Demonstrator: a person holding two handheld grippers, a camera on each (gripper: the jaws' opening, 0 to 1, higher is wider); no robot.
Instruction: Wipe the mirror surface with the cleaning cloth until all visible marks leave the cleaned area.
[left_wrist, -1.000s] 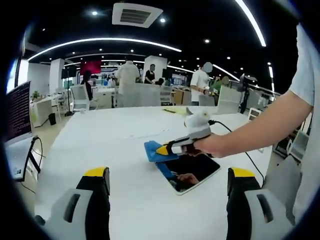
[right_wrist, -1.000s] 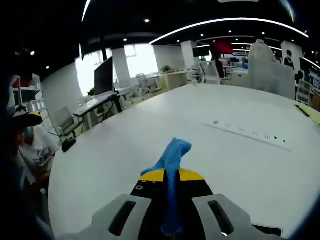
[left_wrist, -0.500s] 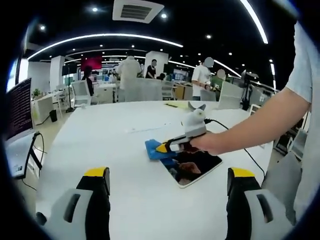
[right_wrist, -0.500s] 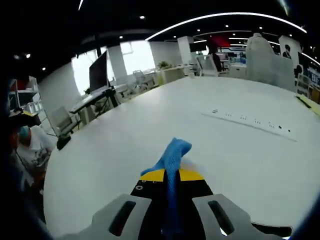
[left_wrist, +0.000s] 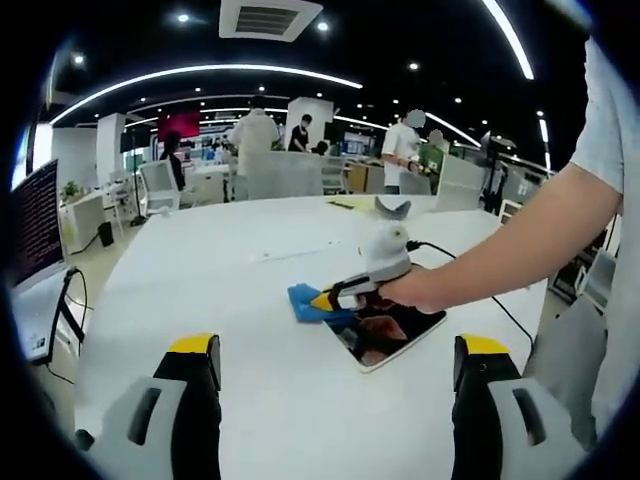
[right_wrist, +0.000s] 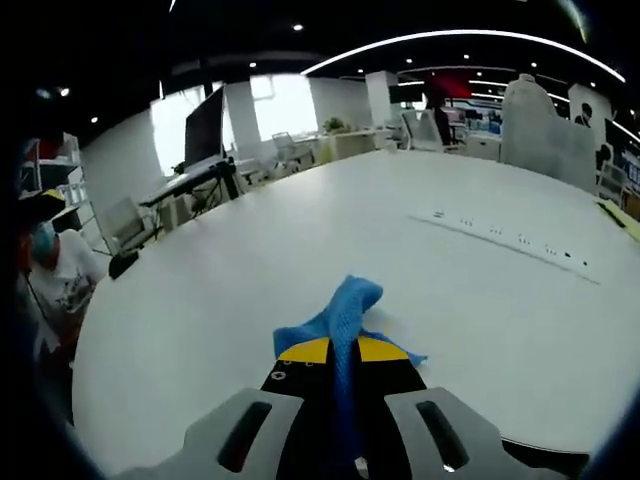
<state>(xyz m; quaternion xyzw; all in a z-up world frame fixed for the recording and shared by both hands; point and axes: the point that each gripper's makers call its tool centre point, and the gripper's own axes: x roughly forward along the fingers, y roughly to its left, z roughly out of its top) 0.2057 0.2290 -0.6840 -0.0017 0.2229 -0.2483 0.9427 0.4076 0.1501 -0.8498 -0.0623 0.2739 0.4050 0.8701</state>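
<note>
Spreading wider since a moment ago, the blue mesh cleaning cloth (right_wrist: 340, 318) stays pinched in the right gripper (right_wrist: 342, 352) jaws, at the dark rectangular mirror's (left_wrist: 385, 335) far end on the white table (left_wrist: 250, 300); left gripper (left_wrist: 335, 350) jaws stand wide, short of both.

A wide white table (left_wrist: 200, 290) carries a dark-faced mirror (left_wrist: 385, 335) lying flat, a blue cleaning cloth (left_wrist: 305, 303) at its far corner, and a black cable (left_wrist: 470, 270) trailing beyond.
</note>
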